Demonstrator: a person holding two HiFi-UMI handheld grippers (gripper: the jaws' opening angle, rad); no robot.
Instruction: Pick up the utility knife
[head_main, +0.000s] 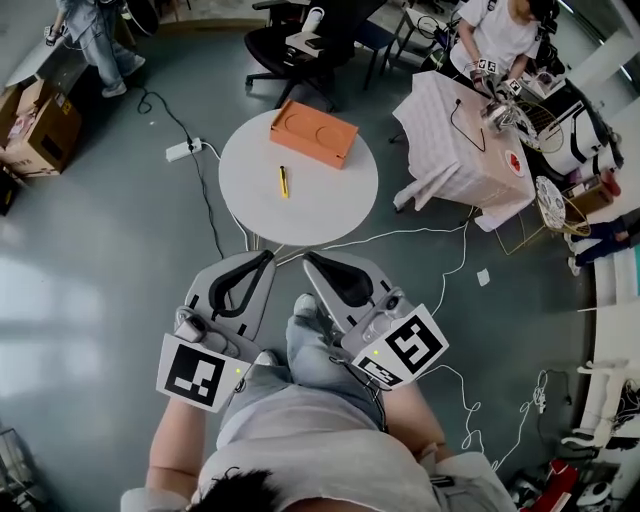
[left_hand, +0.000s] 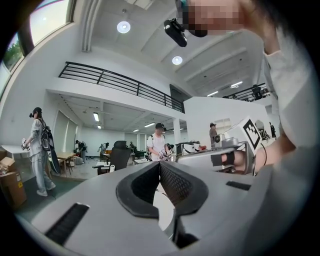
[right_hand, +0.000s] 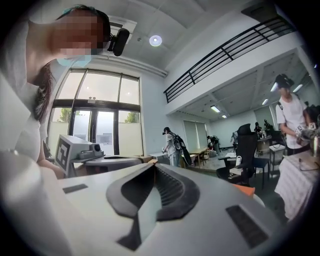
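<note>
The left tool (head_main: 268, 256) and right tool (head_main: 308, 258), low in the frame's centre, are both pressed together, pinching nothing. Above them, the yellow utility knife (head_main: 283, 181) lies on the round white bench (head_main: 330, 200), near an orange box (head_main: 313, 132).

Bright yellow on the utility knife (head_main: 283, 181), sitting against the plain white round table (head_main: 330, 205), and there's an orange box (head_main: 313, 132) glowing next to it, all over a dull blue-grey floor (head_main: 90, 250). Both tools are pale grey with black pads, and the left gripper (head_main: 269, 254) and right gripper (head_main: 308, 257) each carry a cube of black-and-white square markers. Off to the side we've got a white cloth (head_main: 450, 140) with a fine grid pattern, a white power strip (head_main: 183, 150) and a black office chair (head_main: 288, 48).
</note>
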